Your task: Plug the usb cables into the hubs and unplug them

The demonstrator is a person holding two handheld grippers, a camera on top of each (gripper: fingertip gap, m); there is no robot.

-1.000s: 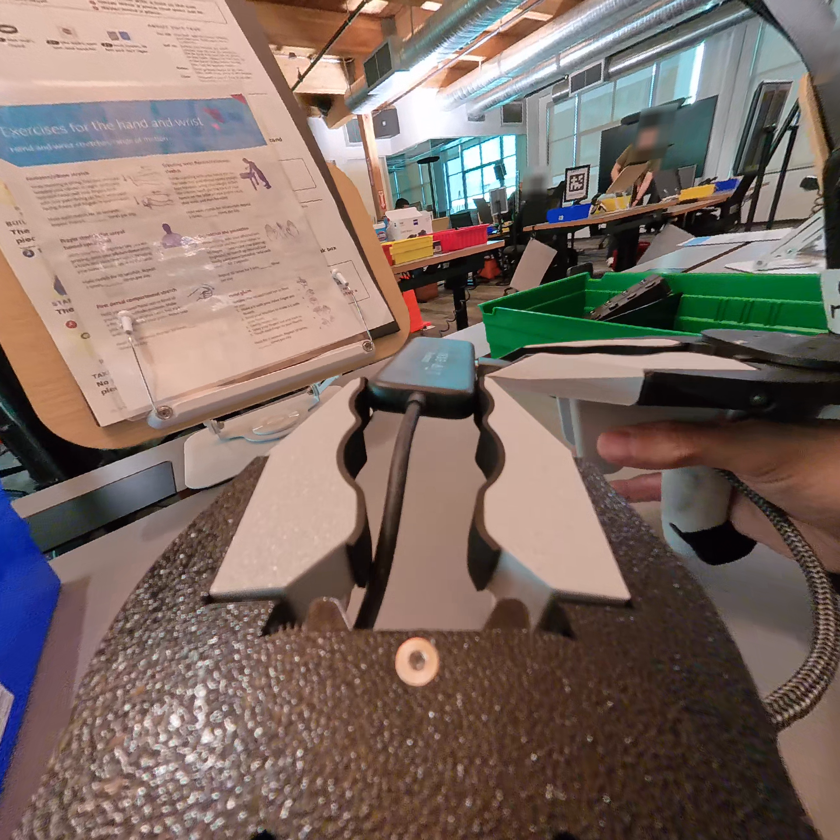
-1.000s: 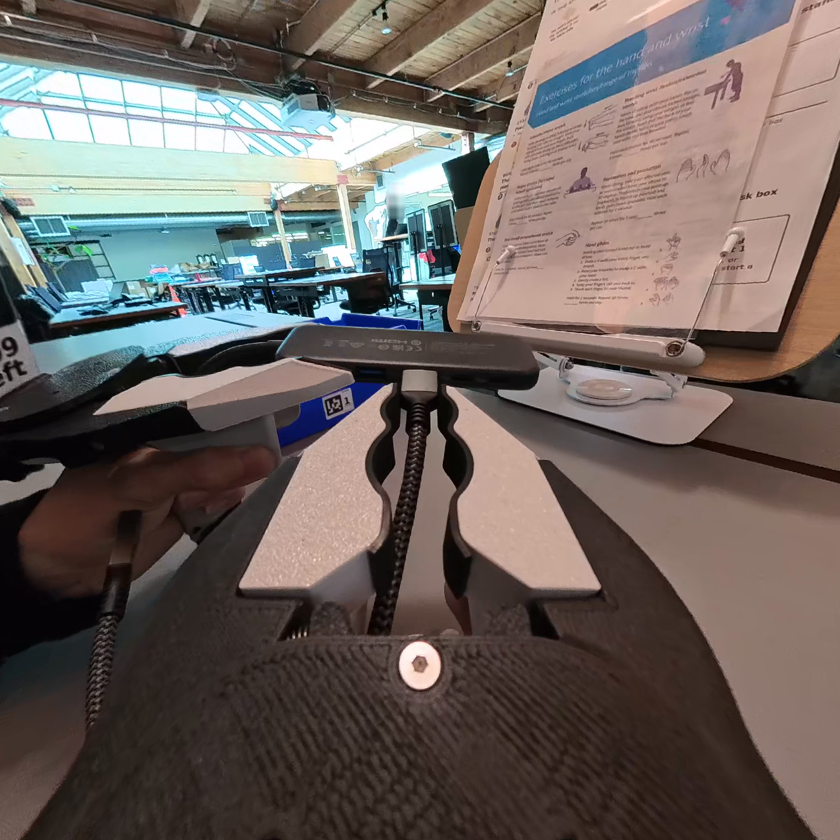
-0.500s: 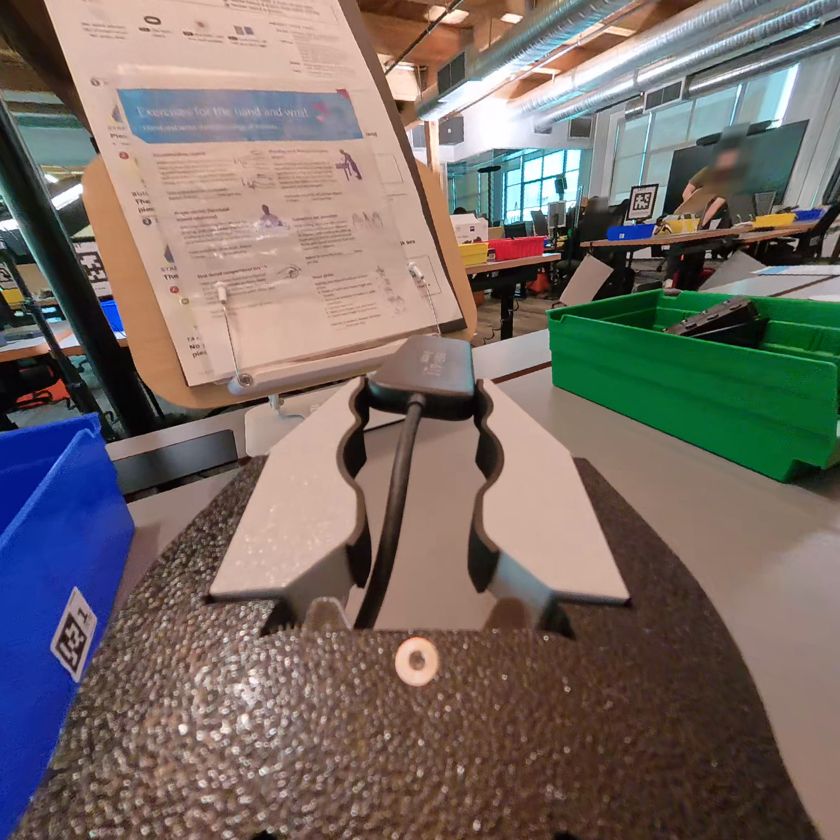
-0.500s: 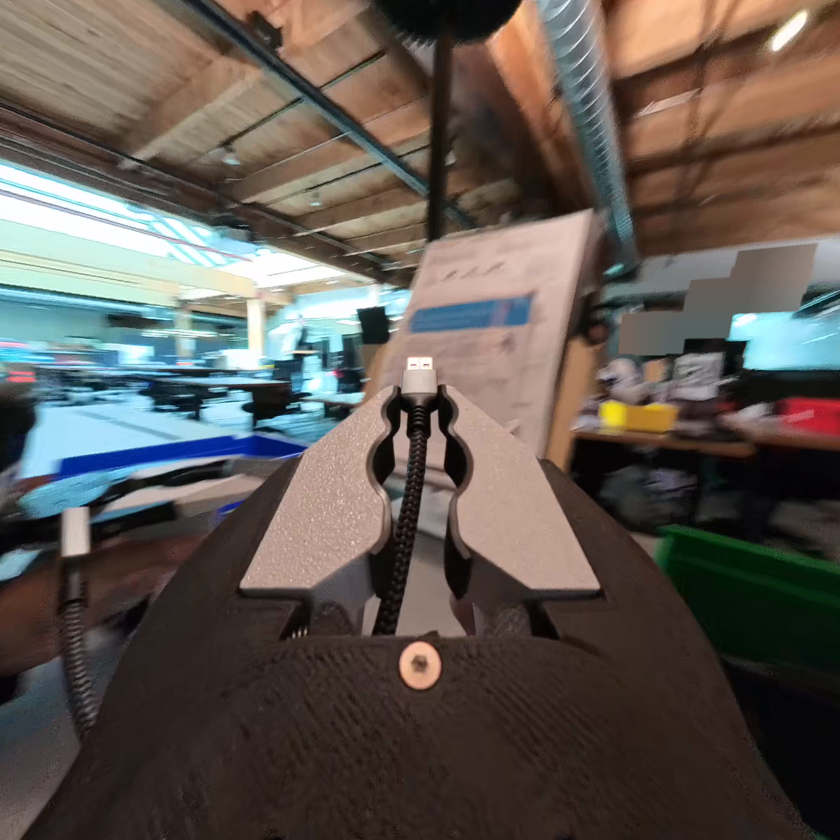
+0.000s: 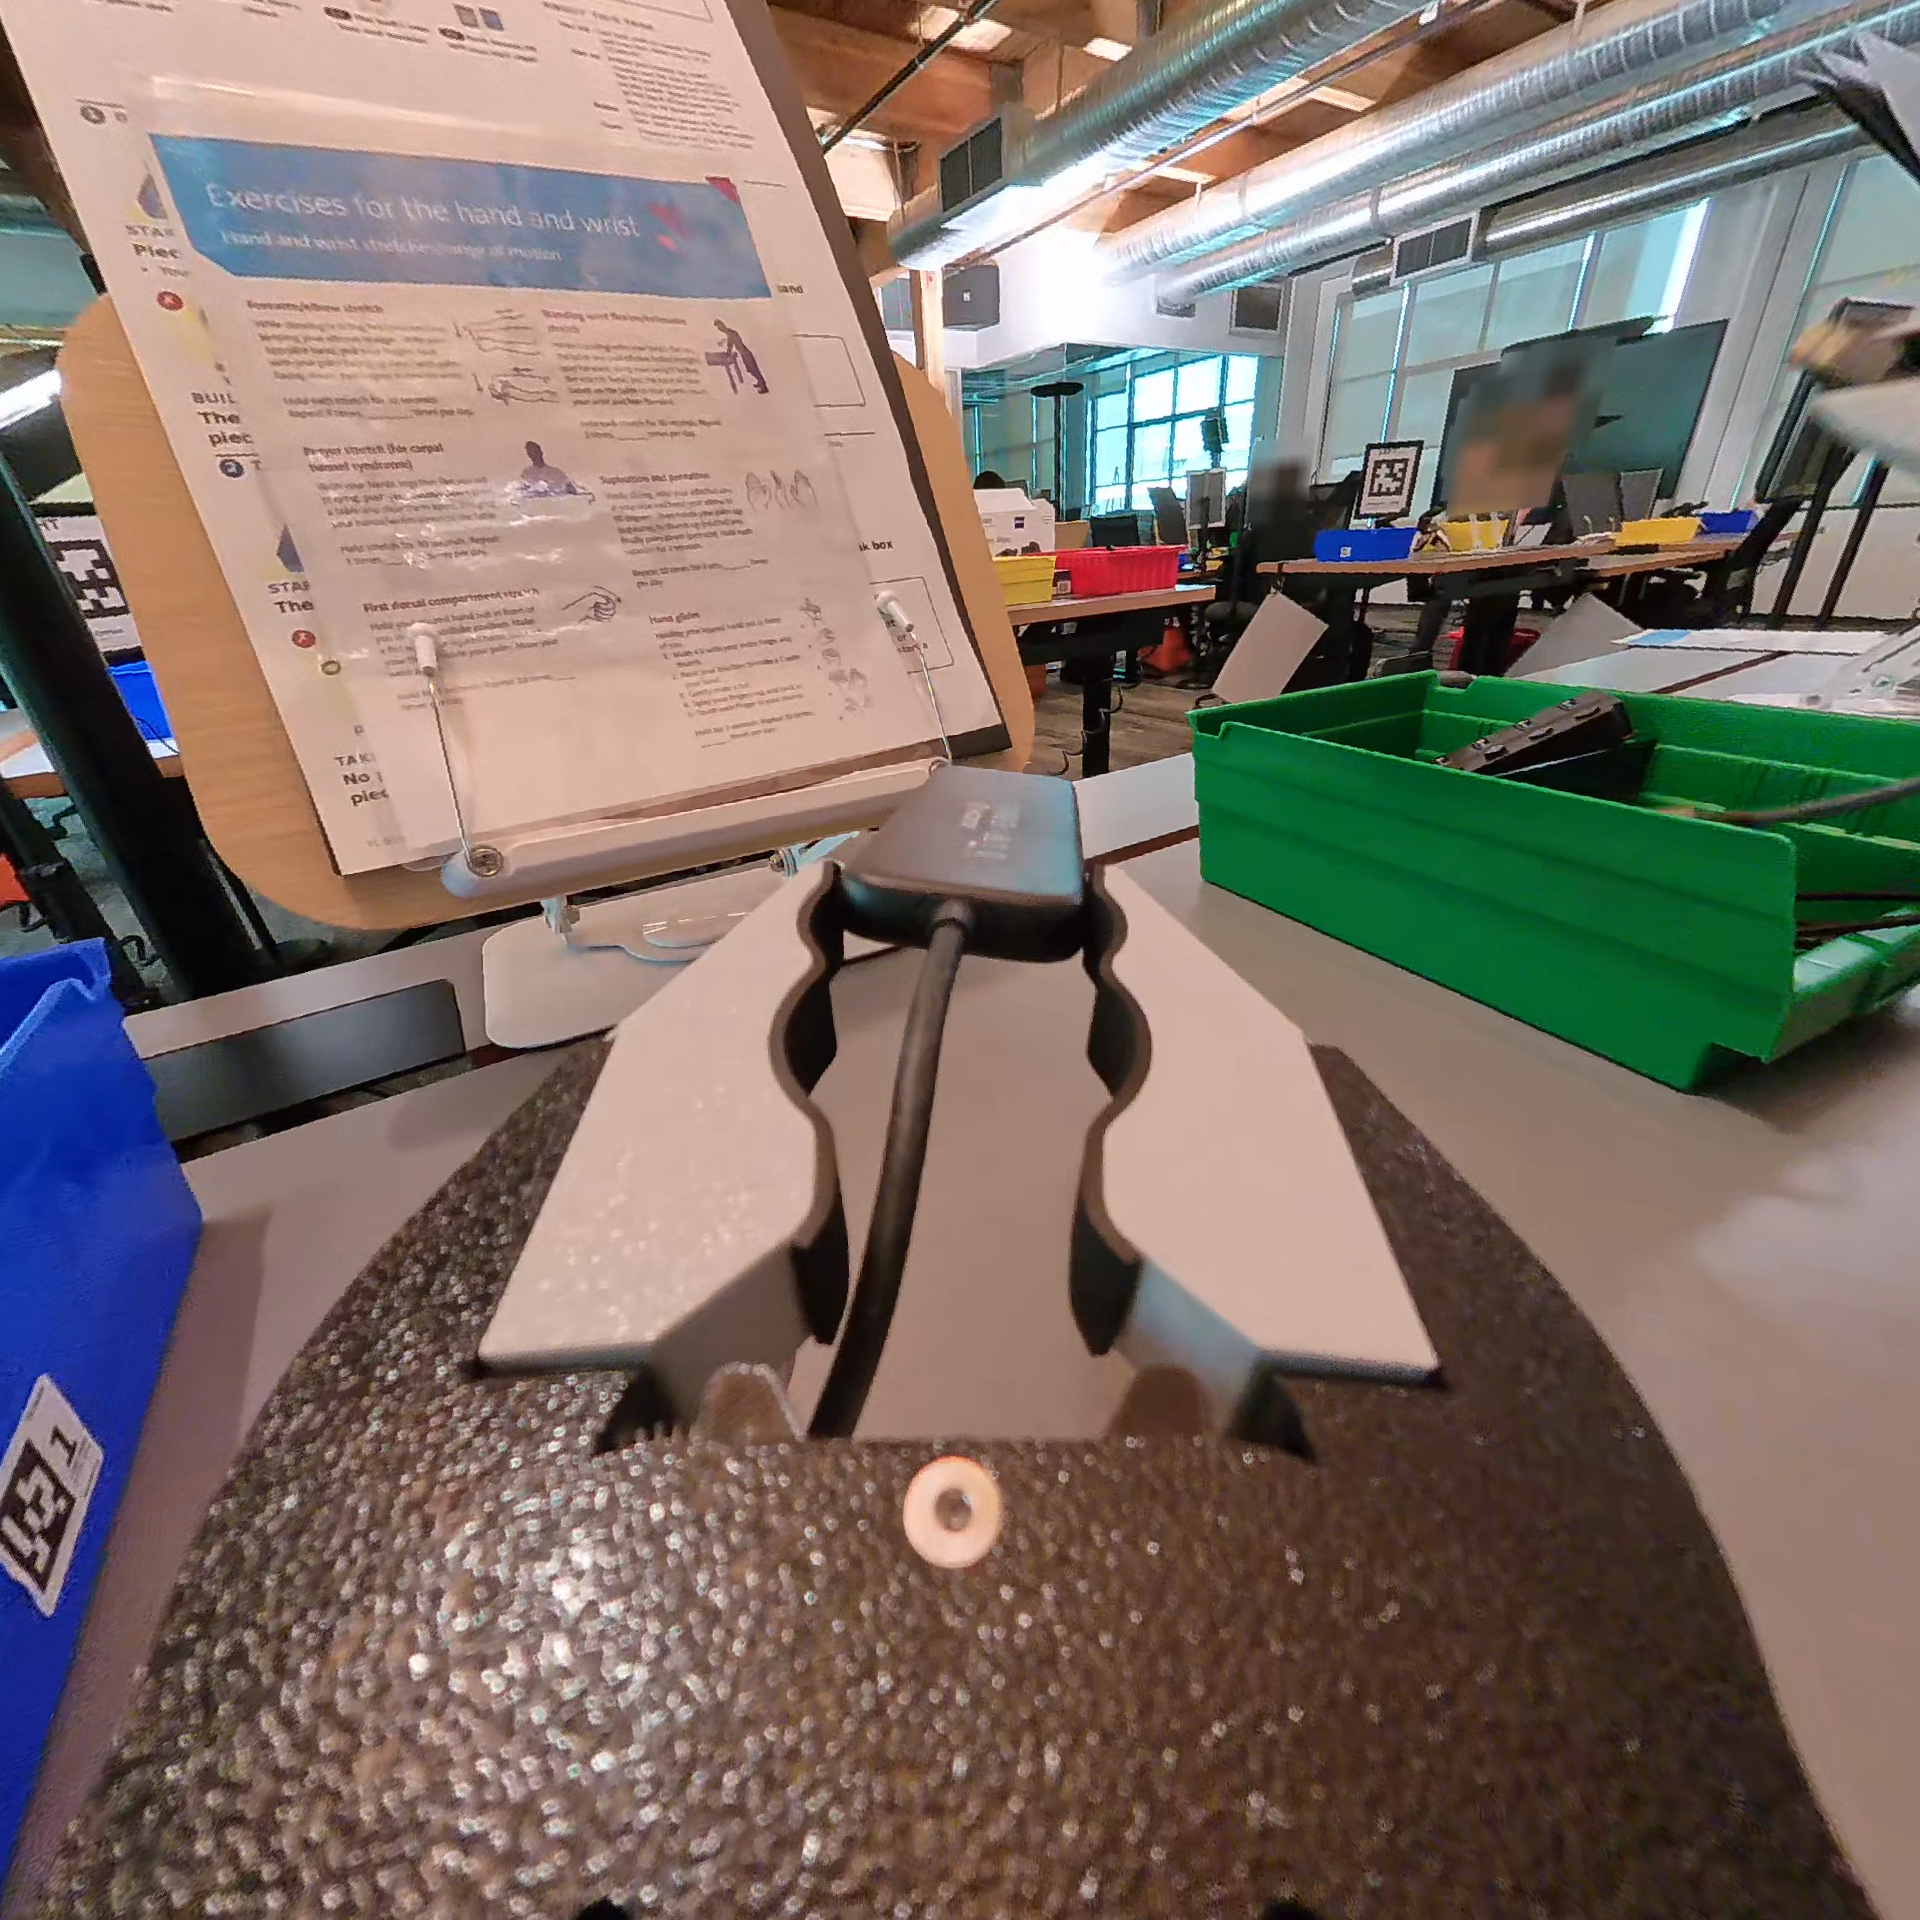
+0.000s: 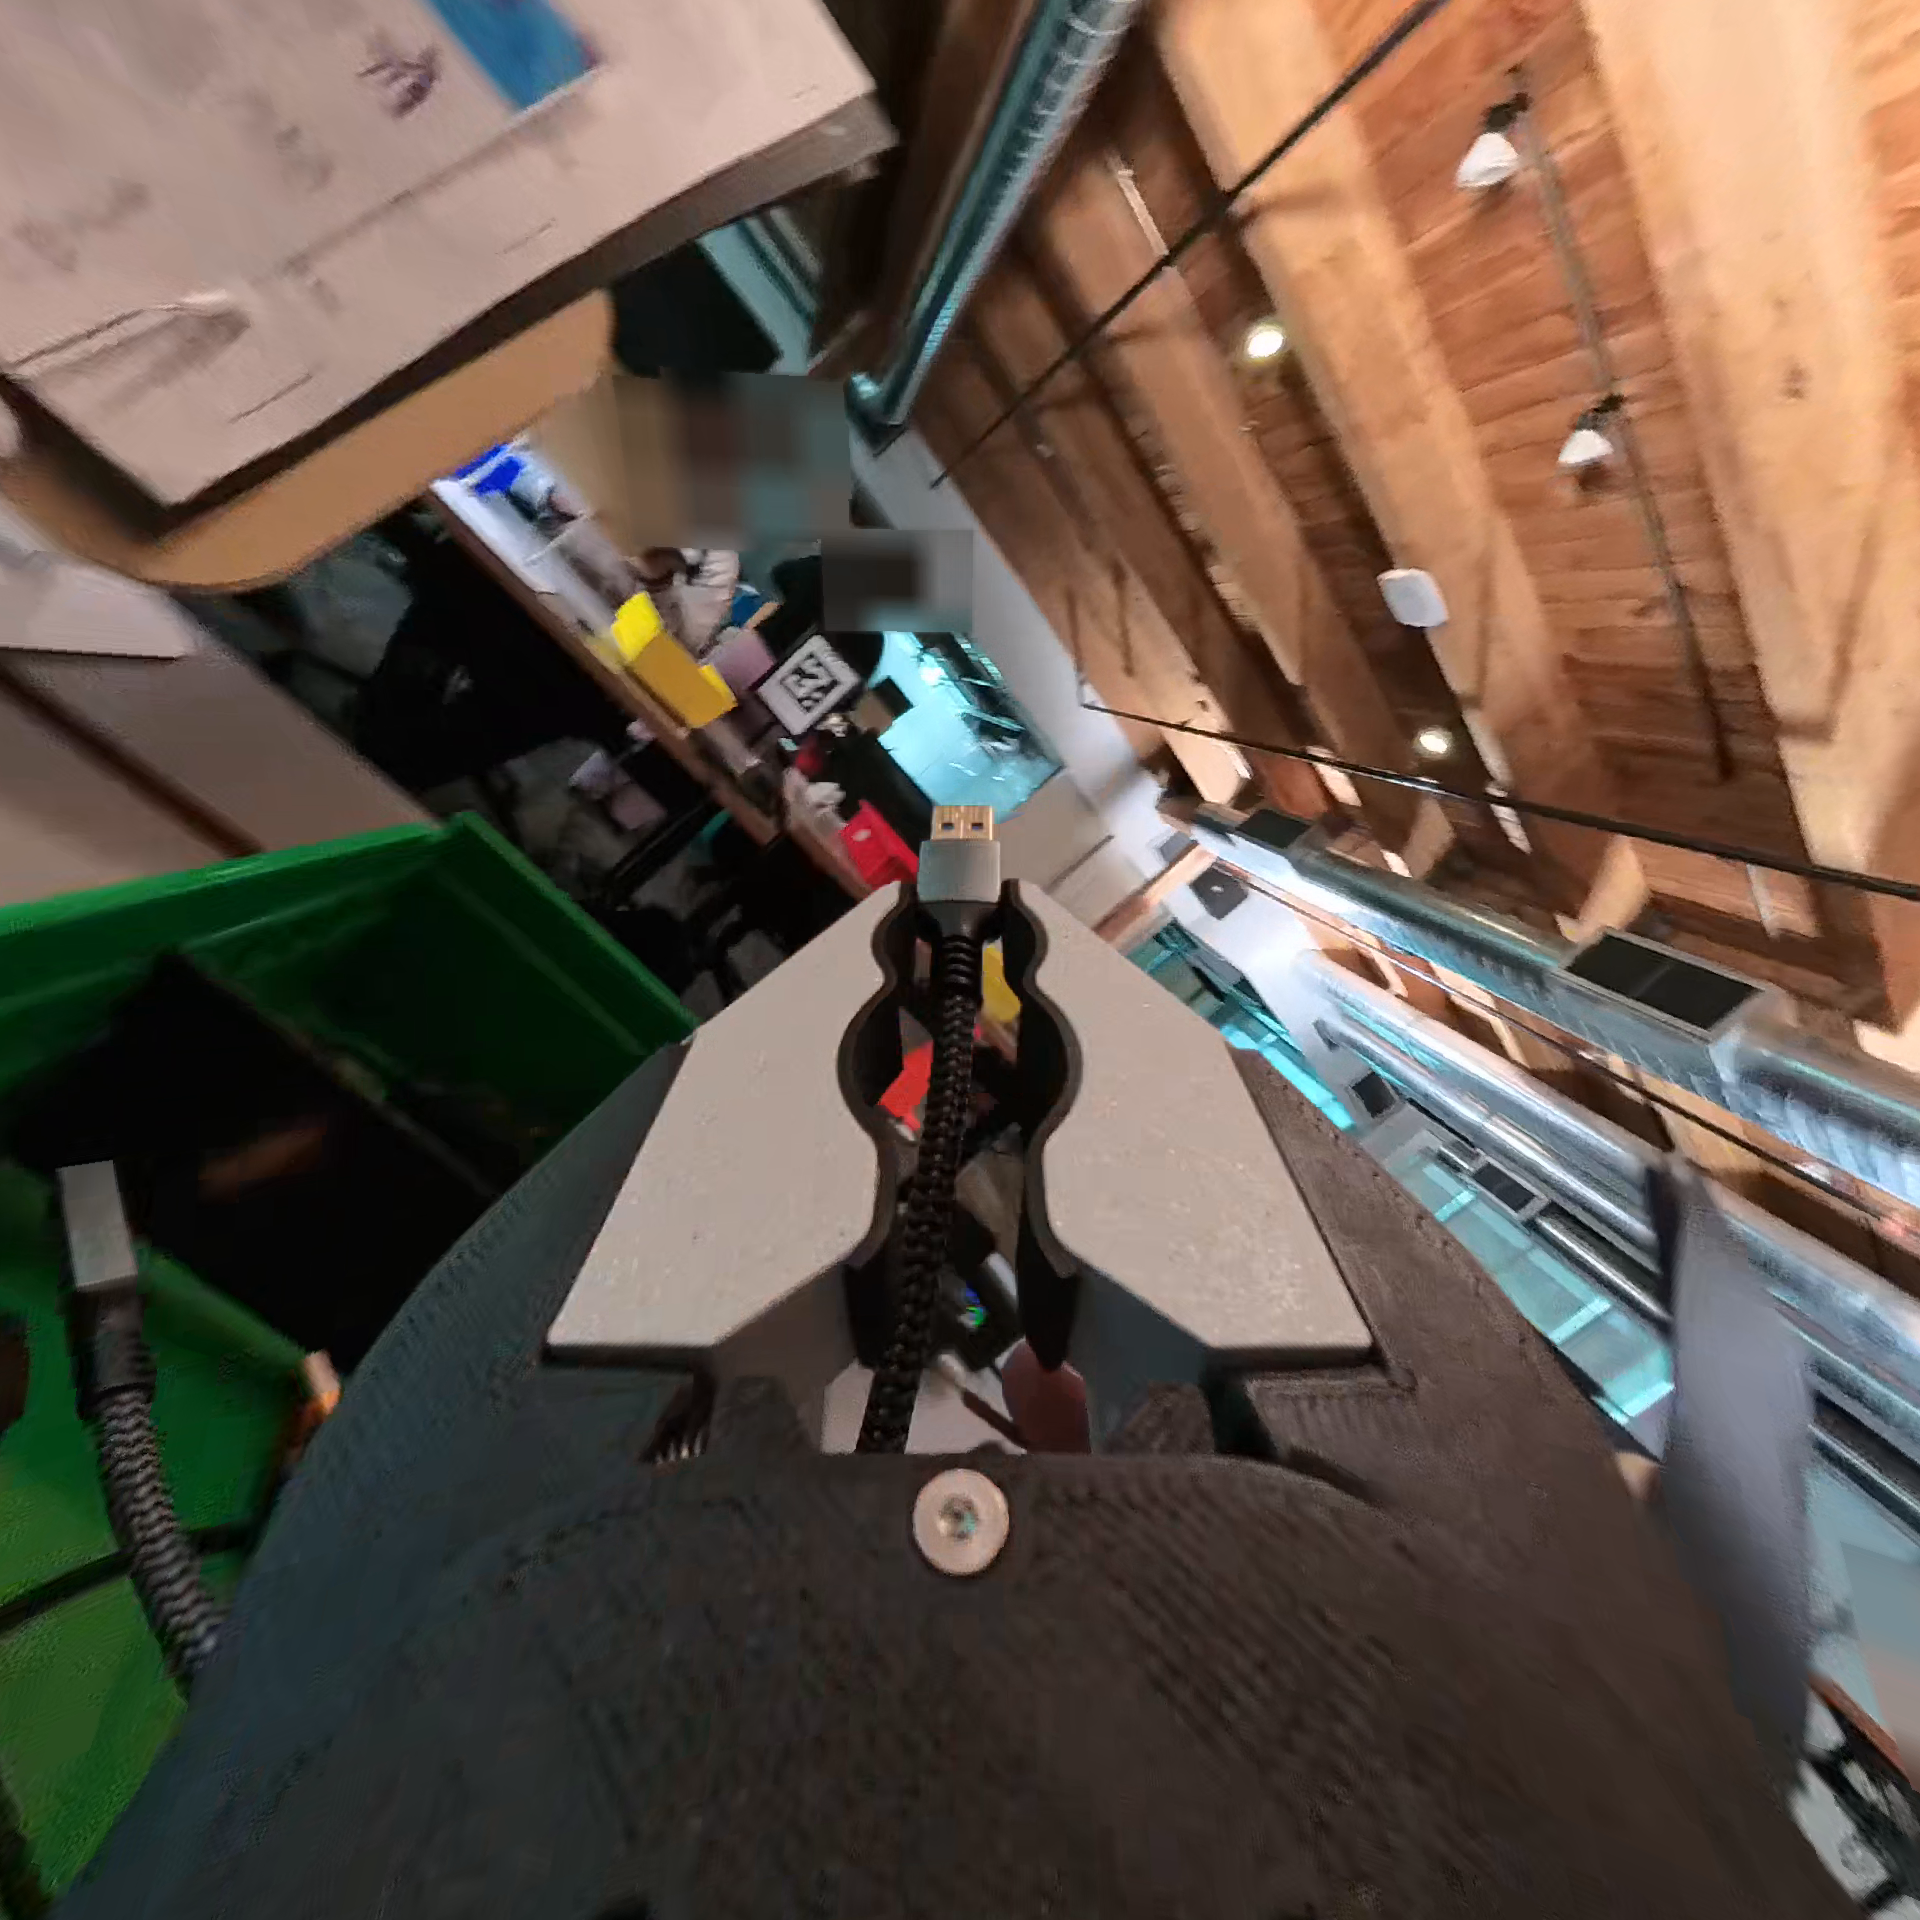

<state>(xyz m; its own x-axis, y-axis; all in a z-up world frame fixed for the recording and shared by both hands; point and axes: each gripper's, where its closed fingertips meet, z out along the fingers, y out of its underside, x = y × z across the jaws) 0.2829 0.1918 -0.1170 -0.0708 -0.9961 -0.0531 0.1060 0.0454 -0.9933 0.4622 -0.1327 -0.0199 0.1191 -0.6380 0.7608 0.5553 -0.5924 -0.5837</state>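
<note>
My left gripper (image 5: 961,920) is shut on a dark grey USB hub (image 5: 977,842) and holds it above the grey table (image 5: 1558,1195). The hub's black cable (image 5: 904,1143) runs back between the fingers. No plug shows in the hub. My right gripper (image 6: 958,909) is shut on a black braided USB cable (image 6: 940,1122). The cable's silver plug (image 6: 958,862) sticks out past the fingertips, free in the air. This view is tilted up toward the ceiling. The cable's other silver end (image 6: 94,1226) hangs at the left. The right gripper shows blurred at the top right of the left wrist view (image 5: 1860,395).
A green bin (image 5: 1507,894) stands on the table at the right with a black device (image 5: 1538,738) in it; the bin also shows in the right wrist view (image 6: 312,935). A blue bin (image 5: 73,1195) is at the left. A document stand (image 5: 520,468) stands behind the hub.
The braided cable's plug was in the hub; the right gripper has pulled it out and swung up and to the right toward the green bin. The left gripper still holds the hub.
</note>
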